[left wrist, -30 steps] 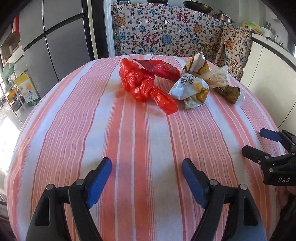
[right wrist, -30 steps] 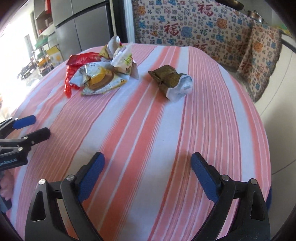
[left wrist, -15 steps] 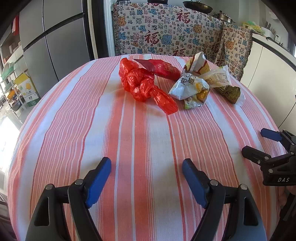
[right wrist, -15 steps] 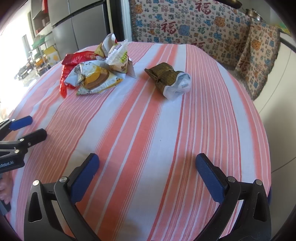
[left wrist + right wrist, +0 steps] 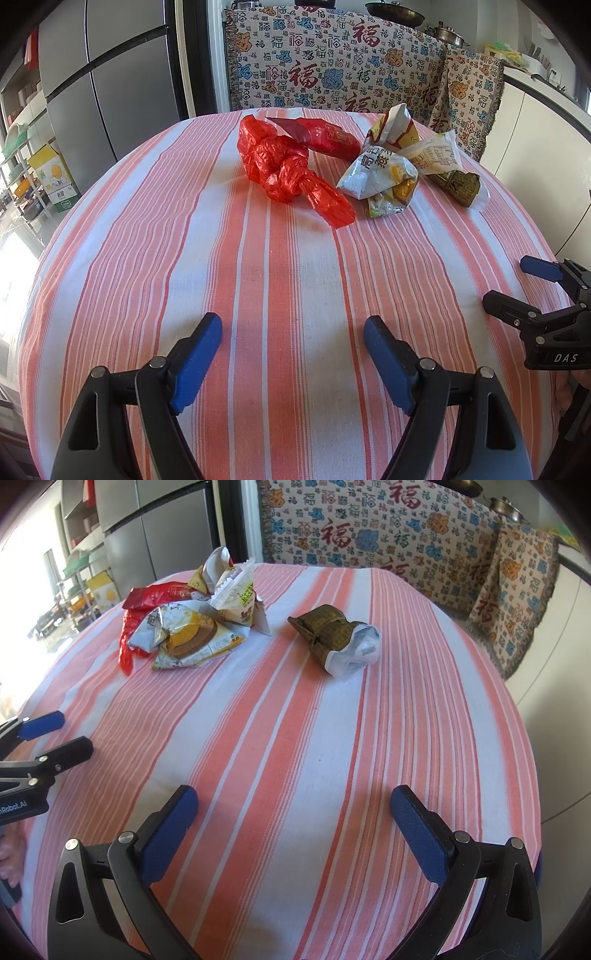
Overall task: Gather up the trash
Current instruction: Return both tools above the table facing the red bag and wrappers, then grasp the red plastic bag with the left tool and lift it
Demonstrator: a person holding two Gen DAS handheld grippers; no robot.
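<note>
Blown-out left-side daylight, fisheye-bent dark edges.

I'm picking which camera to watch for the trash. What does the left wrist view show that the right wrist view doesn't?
Only the left wrist view shows the whole knotted red plastic bag; the right wrist view catches just a red strip of it behind the wrappers. Only the right wrist view shows the brown packet lying clear and apart from the pile. Both show the snack wrappers on the striped tablecloth, and both claws open and empty.

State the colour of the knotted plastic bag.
Red; the knotted plastic bag shows best in the left wrist view.
</note>
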